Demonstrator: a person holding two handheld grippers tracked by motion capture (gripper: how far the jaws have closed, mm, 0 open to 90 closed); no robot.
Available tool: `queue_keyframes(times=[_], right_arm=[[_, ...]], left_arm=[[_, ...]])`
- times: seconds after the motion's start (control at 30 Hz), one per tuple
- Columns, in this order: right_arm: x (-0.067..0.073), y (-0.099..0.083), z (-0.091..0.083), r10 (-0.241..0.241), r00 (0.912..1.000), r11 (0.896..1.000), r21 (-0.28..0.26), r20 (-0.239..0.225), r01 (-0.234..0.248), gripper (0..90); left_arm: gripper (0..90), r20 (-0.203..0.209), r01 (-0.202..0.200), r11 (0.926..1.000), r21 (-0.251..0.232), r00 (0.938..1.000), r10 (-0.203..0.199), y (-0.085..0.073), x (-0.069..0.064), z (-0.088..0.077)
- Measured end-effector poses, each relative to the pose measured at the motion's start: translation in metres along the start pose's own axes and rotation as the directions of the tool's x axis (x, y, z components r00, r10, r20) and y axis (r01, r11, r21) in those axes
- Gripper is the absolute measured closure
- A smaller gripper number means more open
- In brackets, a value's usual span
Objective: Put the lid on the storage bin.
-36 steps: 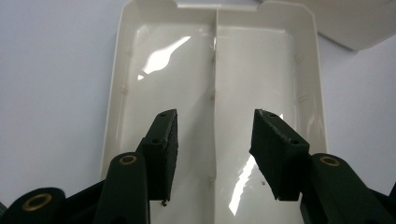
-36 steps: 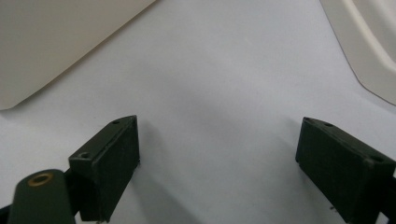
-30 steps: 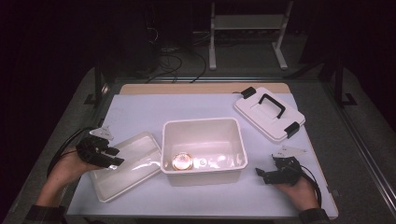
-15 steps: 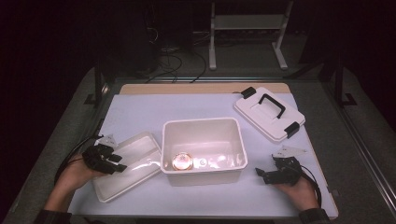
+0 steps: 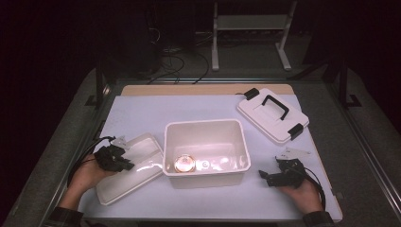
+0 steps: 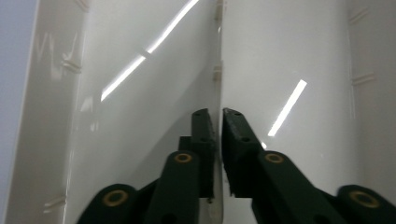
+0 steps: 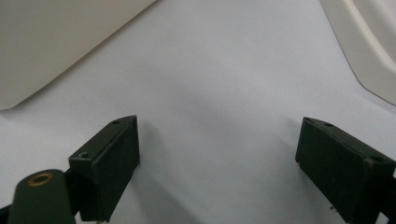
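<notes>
a shallow translucent tray (image 5: pixel 130 168) lies on the pale blue table cover (image 5: pixel 189 113), just left of a deep white bin (image 5: pixel 206 151) and touching or nearly touching its left wall. the left gripper (image 5: pixel 124 163) has its jaws pinched on the tray's thin left wall; in the left gripper view that wall's edge (image 6: pixel 218 70) runs straight up between the two black jaws of the left gripper (image 6: pixel 218 135), which press it from both sides. inside the bin, near its front wall, sits a round coppery lid-like object (image 5: pixel 184 163), too blurred to name. the right gripper (image 5: pixel 263 175) rests on the cover right of the bin, jaws spread wide with nothing between them. a white lid with a black handle (image 5: pixel 273 114) lies well back on the right.
</notes>
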State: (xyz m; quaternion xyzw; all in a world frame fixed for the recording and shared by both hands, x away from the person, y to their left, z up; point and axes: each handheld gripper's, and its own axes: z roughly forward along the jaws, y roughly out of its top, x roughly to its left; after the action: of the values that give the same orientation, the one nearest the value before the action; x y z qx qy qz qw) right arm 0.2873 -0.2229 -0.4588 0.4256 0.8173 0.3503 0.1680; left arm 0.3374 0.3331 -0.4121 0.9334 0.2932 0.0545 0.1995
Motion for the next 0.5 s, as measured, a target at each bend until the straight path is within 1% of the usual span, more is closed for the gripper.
queue_keyframes(times=[0.03,0.07,0.2,0.3,0.33,0.4,0.5], right_arm=[[0.0,0.0,0.0,0.0,1.0,1.0,0.0,0.0,0.0,12.8],[0.0,0.0,0.0,0.0,1.0,1.0,0.0,0.0,0.0,12.8],[0.0,0.0,0.0,0.0,1.0,1.0,0.0,0.0,0.0,12.8],[0.0,0.0,0.0,0.001,1.0,1.0,0.0,0.0,-0.001,12.8],[0.0,0.0,0.0,0.001,1.0,1.0,0.001,0.0,-0.001,12.8],[0.0,0.0,0.0,0.0,1.0,1.0,0.0,0.0,0.0,12.8],[0.0,0.0,0.0,0.001,1.0,1.0,0.001,0.0,-0.001,12.7]], left_arm=[[87.7,-0.005,-0.003,1.0,0.004,1.0,0.003,0.0,0.0,0.0],[88.3,-0.001,-0.002,1.0,0.005,1.0,0.002,0.001,0.0,0.0],[88.8,0.011,0.004,1.0,0.002,0.9999,-0.004,0.0,0.001,-0.001],[88.9,0.015,0.003,1.0,0.009,0.9999,-0.003,0.0,0.001,-0.004],[89.0,0.02,0.007,1.0,0.006,0.9998,-0.007,0.0,0.001,-0.006],[89.0,0.036,0.012,0.9999,-0.004,0.9993,-0.011,0.0,0.003,-0.015],[89.0,0.04,0.013,0.9999,-0.01,0.9991,-0.012,-0.001,0.004,-0.022]])
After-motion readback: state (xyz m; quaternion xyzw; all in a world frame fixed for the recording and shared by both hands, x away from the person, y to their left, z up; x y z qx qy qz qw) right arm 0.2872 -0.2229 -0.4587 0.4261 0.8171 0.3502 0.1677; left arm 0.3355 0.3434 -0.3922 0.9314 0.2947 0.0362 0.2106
